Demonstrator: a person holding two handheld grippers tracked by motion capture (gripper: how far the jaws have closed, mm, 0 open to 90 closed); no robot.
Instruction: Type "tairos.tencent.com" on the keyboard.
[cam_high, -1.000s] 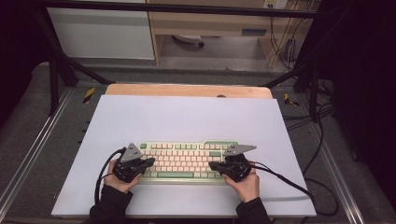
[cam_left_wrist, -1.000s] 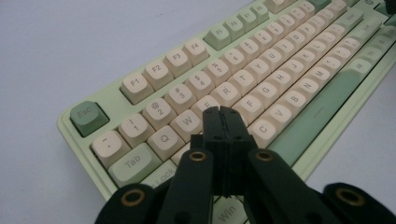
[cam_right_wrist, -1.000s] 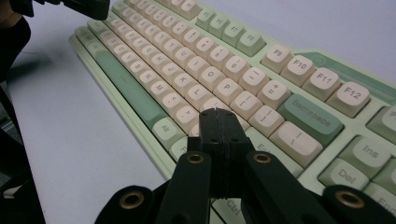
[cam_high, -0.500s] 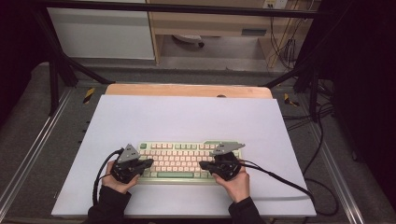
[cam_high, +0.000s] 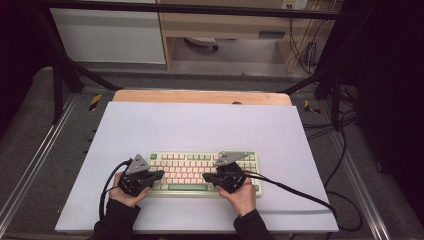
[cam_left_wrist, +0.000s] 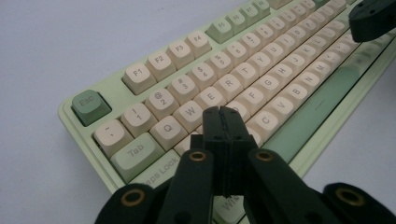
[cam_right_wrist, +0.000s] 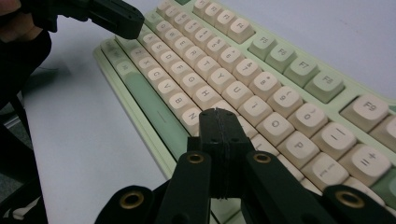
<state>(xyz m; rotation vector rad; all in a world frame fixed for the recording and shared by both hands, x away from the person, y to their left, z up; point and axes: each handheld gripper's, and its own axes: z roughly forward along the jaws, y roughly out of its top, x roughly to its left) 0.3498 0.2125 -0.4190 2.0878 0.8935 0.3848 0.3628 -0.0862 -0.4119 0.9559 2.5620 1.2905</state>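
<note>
Keyboard: we see a pale green keyboard (cam_high: 200, 172) with cream keys lying flat on the white sheet (cam_high: 200, 125) that covers the table, toward the near edge of that sheet, its long side running across from left to right.
Left gripper: our left gripper (cam_high: 159, 174) sits over the left end of the keyboard, held in the left hand (cam_high: 125, 192), and points inward along the key rows.
Left jaws: in the left gripper view the two black jaws are pressed together with nothing between them; their tip (cam_left_wrist: 222, 112) hangs just above the letter keys near W, E and the row below, with the Esc key (cam_left_wrist: 90, 106) at the far left corner of the keyboard. We cannot tell whether the tip touches a key.
Right gripper: our right gripper (cam_high: 206, 177) lies over the right half of the keyboard, held in the right hand (cam_high: 242, 192), pointing left toward the middle.
Right jaws: in the right gripper view they too are closed tight and hold nothing; the tip (cam_right_wrist: 218, 113) stands over the keys near N and the row above it, just beside the green space bar (cam_right_wrist: 156, 112).
Between the grippers: both tips point at each other across the middle of the keyboard, apart, with several keys between them.
Cables: a black cable (cam_high: 300, 192) trails from the right gripper over the sheet, away from the keyboard's right end.
</note>
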